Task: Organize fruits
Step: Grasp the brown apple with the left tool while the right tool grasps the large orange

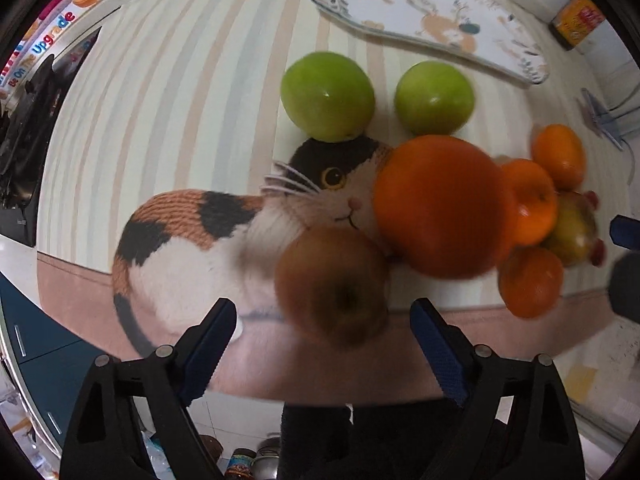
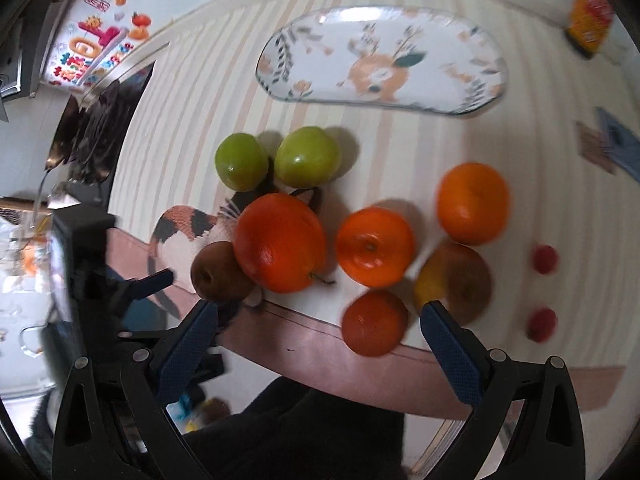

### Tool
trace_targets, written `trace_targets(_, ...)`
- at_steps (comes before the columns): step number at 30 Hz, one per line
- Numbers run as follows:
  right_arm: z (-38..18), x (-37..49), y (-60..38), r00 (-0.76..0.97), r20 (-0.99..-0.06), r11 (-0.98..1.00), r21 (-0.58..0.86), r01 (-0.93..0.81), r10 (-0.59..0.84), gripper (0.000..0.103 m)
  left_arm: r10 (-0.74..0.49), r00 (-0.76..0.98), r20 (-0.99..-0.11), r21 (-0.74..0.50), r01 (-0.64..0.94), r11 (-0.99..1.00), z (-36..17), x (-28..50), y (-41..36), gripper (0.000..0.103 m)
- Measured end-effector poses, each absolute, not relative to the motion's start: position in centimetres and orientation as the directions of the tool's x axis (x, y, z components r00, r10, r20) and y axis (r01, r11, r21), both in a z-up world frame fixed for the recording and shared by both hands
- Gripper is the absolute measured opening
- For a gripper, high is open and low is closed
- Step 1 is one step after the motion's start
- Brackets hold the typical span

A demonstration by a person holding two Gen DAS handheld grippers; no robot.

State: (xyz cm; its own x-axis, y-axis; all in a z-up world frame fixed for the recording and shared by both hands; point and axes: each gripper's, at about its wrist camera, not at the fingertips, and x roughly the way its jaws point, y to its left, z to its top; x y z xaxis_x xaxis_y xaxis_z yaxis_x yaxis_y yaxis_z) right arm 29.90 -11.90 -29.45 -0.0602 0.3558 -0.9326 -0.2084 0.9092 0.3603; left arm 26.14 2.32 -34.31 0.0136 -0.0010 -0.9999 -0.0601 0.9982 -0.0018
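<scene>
Tabletop: striped cloth in cream, tan and pale blue [image 2: 192,128], with a pink border along the near edge.
Fruits: I see them bunched near that edge, none on the platter.
Brown fruit: round, dimpled [image 1: 334,286], right at the edge, touching the big orange fruit.
Big orange fruit: largest of the group [image 2: 280,242], lying over the cat mat.
Green fruits: two side by side [image 2: 242,160] [image 2: 307,156], just beyond the cat's head.
Small oranges: three [image 2: 374,246] [image 2: 472,202] [image 2: 374,322], clustered around a yellow-brown fruit [image 2: 454,280].
Red berries: two [image 2: 544,258] [image 2: 541,322], apart to the right, blurred.
Cat mat: knitted calico shape [image 1: 188,240], flat under the fruit.
Platter: oval glass, floral print [image 2: 380,58], farther back.
Left tongs: apart [image 1: 323,328], brown fruit between them; I cannot tell whether they touch it.
Right tongs: apart [image 2: 318,326], gripping nothing, above the near edge.
</scene>
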Motion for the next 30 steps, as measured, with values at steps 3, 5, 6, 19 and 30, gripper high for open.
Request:
trace_targets(3,-30.5,31.4,-11.0,-0.109,-0.920,0.893,0.391,-0.220,0.376,0.103,-0.031,0.027,-0.999,-0.034,-0.119,0.992,-34.7,26.2,2.7,0.061)
trace_targets(5,-31.1,32.1,-10.6,-0.126,-0.918,0.890,0.395,-0.225,0.376,0.103,-0.053,0.059,-0.997,-0.061,-0.152,0.987,-34.5,26.1,3.2,0.061)
trace_targets(6,-31.3,32.5,-10.2,-0.137,-0.916,0.888,0.400,-0.227,0.378,0.103,-0.063,0.075,-0.995,-0.075,-0.171,0.982,-34.3,25.9,3.6,0.061)
trace_targets(19,-33.9,33.6,-2.8,-0.154,-0.958,0.872,0.285,-0.398,0.243,0.102,-0.073,0.072,-0.995,-0.090,-0.264,0.960,-32.5,25.7,10.8,0.061)
trace_targets(30,-35.3,33.0,-0.1,-0.172,-0.977,0.847,0.198,-0.492,0.129,0.081,-0.095,0.090,-0.991,-0.114,-0.232,0.966,-31.3,25.6,12.6,0.061)
